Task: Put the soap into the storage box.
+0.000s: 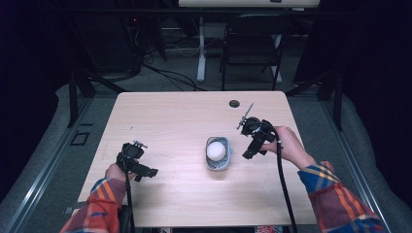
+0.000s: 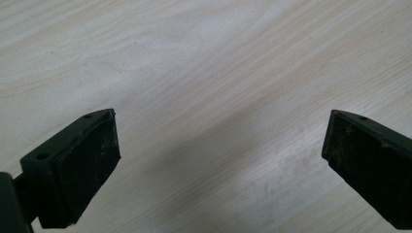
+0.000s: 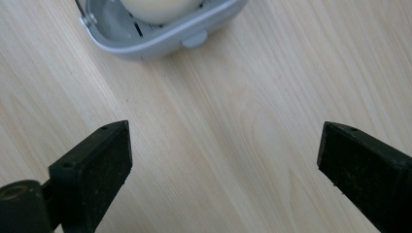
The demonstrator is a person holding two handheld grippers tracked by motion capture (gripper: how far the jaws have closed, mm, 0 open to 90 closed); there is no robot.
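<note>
A small grey holder [image 1: 218, 163] with a white egg [image 1: 216, 150] in it sits near the middle of the light wooden table [image 1: 175, 116]. My right gripper [image 1: 251, 151] is just to its right, open and empty. The right gripper view has the holder [image 3: 160, 40] and the egg [image 3: 158, 10] at the top edge, ahead of my right gripper [image 3: 223, 160]. My left gripper [image 1: 145, 172] rests low over the table's front left, apart from the holder. In the left gripper view it [image 2: 221, 155] stands open above bare wood.
A round cable hole [image 1: 234, 103] lies near the table's far edge. Behind the table stand a dark folding chair [image 1: 252, 46] and a white desk leg [image 1: 200, 48]. Cables trail from both grippers toward the front edge.
</note>
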